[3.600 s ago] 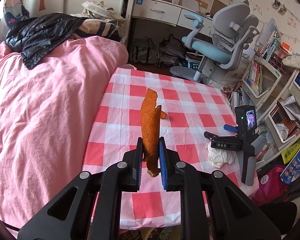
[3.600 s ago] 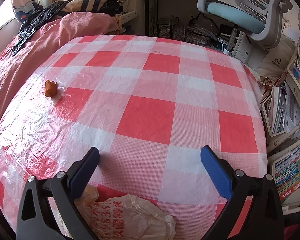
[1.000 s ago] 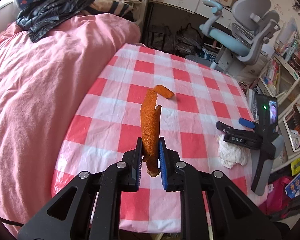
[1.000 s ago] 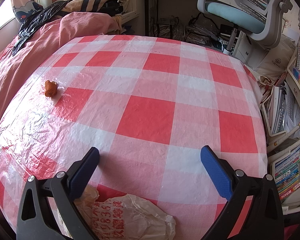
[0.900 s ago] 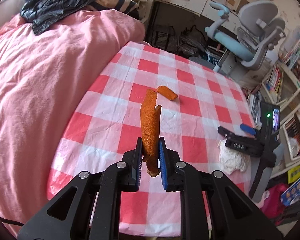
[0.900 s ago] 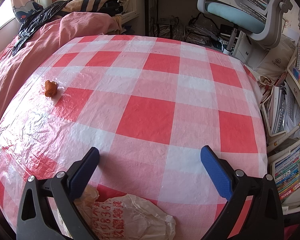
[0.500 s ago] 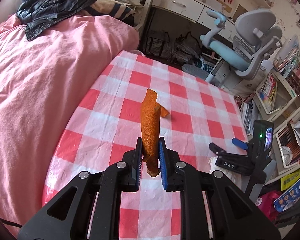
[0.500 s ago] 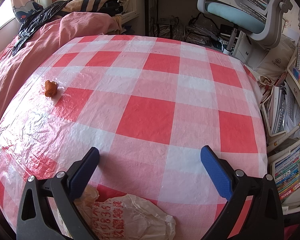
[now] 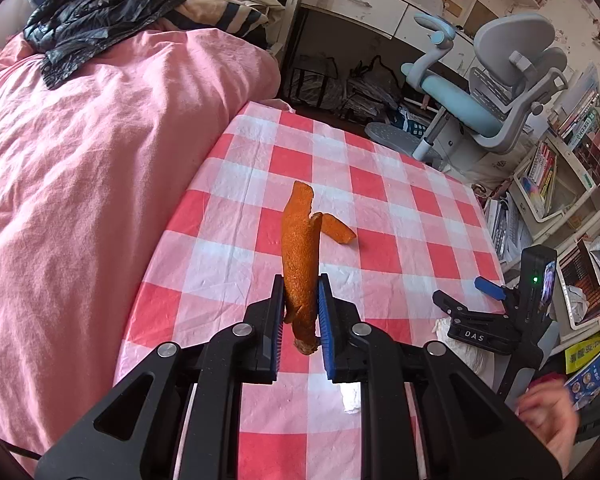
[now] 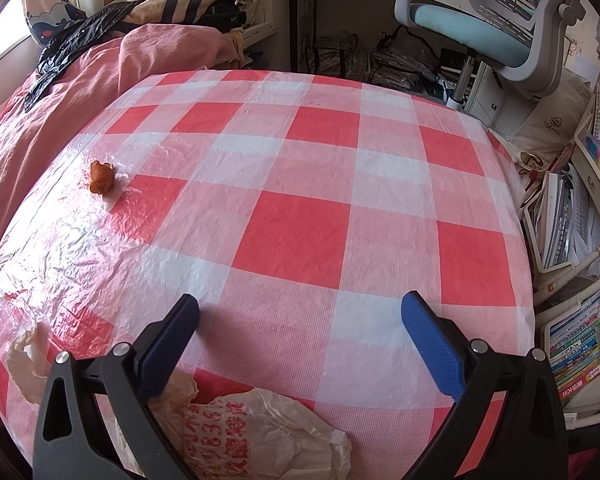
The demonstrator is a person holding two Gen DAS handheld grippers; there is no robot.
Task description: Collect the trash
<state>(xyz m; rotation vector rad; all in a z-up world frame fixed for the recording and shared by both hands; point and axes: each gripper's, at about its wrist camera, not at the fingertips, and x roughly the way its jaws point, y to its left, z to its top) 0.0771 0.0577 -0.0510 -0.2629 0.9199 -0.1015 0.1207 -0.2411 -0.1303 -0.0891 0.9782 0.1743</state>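
The left gripper point(image 9: 301, 312) was clamped narrowly on a long strip of orange peel point(image 9: 299, 256), which stood up between its blue pads and rose well past the fingertips. Just beyond the peel's upper end, a smaller bit of peel point(image 9: 339, 229) lay on the checked tablecloth point(image 9: 228, 256). Off to the right of those jaws, the right gripper point(image 10: 300, 312) rested with its jaws spread wide and nothing between them, the cloth bare ahead of it. Just beneath and behind its fingers lay a crumpled plastic bag point(image 10: 256, 428) with red print. Far out to its left the small peel point(image 10: 101, 177) sat alone.

The step in hand looked like carrying the gripped peel off to wherever trash was being gathered, likely that bag. The next move would call for bringing the peel over the bag before letting go, then fetching the remaining bit.
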